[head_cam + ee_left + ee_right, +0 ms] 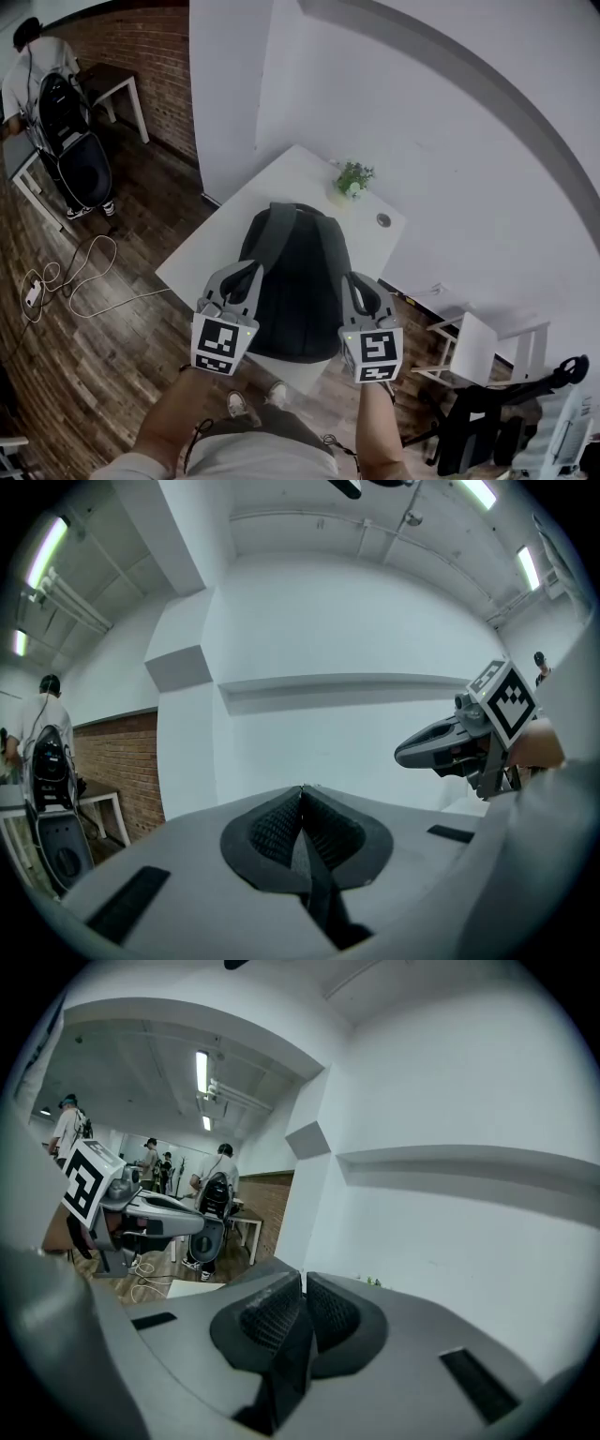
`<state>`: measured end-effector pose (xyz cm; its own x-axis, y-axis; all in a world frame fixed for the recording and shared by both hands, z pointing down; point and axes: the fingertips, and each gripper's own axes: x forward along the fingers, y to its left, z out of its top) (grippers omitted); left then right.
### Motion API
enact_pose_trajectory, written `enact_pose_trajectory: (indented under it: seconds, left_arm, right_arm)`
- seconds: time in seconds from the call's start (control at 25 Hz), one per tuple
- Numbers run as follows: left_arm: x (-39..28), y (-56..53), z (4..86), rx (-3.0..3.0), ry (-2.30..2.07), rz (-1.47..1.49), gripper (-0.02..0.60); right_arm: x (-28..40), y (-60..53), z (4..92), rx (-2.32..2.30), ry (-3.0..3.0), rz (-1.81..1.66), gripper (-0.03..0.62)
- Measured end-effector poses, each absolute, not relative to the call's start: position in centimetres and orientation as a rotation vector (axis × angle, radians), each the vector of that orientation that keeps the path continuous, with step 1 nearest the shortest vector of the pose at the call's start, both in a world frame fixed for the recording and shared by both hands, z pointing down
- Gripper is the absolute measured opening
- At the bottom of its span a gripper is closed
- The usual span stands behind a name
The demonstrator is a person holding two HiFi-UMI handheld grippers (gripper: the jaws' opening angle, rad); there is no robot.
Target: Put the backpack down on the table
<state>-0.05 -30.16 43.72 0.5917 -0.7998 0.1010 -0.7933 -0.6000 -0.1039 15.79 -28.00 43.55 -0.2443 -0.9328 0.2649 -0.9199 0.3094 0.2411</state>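
L tool [302, 799] clamped tight on dark strap [319, 892]; R tool [302, 1288] same, on 2nd dark strap [281, 1372]. Both at sides of backpack [300, 281], over white worktop [281, 178].

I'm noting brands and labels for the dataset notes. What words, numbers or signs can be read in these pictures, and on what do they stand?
No readable words, brands or numbers anywhere.
Marker cube on the left gripper: a black-and-white square pattern, not text.
Marker cube on the right gripper: the same kind of pattern, not text.
Backpack: plain dark fabric, no label shows.
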Motion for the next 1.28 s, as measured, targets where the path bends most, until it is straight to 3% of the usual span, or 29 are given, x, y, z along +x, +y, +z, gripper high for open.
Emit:
enact_pose_trajectory:
  seconds: [0.56, 1.28]
  left_arm:
    - [-3.8, -25.6, 35.6, -2.729, 1.365, 0.106, 0.017]
    - [-6.6, -20.4, 30.2, -2.699, 1.387, 0.219, 0.017]
  right_arm:
    - [12.0, -23.9, 36.7, 1.649, -2.340, -0.218, 0.049]
    - [12.5, -18.4, 30.4, 1.713, -2.502, -0.338, 0.048]
